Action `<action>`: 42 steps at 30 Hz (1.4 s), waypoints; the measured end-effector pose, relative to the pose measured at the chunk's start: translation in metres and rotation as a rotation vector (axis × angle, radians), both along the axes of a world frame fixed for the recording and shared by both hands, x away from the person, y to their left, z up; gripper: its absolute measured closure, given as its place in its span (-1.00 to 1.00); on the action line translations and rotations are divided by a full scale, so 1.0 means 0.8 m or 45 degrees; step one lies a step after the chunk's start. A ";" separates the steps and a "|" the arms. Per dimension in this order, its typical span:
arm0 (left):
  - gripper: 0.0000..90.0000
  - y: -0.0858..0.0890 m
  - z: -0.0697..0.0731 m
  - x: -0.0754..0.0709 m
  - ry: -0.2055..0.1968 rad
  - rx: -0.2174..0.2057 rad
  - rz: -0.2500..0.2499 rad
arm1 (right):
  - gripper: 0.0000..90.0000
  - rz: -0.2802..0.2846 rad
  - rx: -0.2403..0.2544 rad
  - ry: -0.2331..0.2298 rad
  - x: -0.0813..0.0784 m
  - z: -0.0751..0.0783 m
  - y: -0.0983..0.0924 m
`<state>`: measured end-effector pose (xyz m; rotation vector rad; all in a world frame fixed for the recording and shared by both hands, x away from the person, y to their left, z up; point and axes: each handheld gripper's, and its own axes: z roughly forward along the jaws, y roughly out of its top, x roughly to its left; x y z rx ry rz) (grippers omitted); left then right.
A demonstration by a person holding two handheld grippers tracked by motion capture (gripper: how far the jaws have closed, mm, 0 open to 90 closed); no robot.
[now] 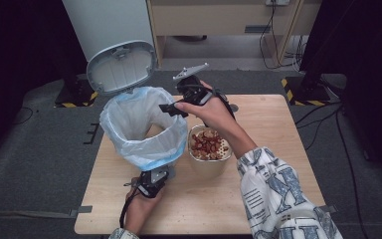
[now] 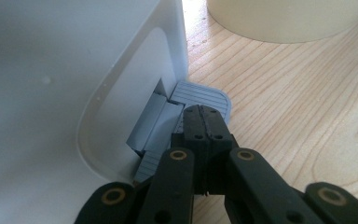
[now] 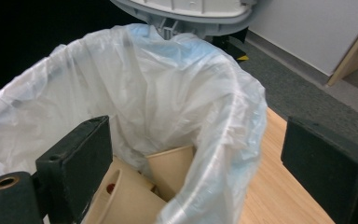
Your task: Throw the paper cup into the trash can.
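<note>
The bin (image 1: pixel 142 130), lid up, stands beside the bowl (image 1: pixel 209 145), its grey pedal (image 2: pixel 200 95) under the closed, empty left gripper (image 2: pixel 204 122), while the wide-open, empty right gripper (image 3: pixel 193 163) looks down onto tan cups (image 3: pixel 168 170) inside.

You're working at a light wooden table (image 1: pixel 278 149) sitting on grey carpet (image 1: pixel 40 164). Behind it there's a wooden shelf unit (image 1: pixel 219 20), cables (image 1: pixel 273 45) trailing on the floor, and dark curtains (image 1: pixel 20 45) on both sides.
</note>
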<state>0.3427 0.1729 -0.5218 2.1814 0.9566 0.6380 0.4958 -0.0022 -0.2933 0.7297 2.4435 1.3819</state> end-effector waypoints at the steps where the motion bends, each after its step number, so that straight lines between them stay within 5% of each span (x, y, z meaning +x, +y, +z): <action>1: 0.99 0.000 0.000 0.000 0.000 0.001 0.000 | -0.79 -0.006 -0.002 0.001 0.000 0.000 -0.002; 42: 0.99 0.000 0.000 0.000 0.000 0.001 -0.001 | -0.80 -0.154 0.050 -0.040 0.004 -0.003 -0.097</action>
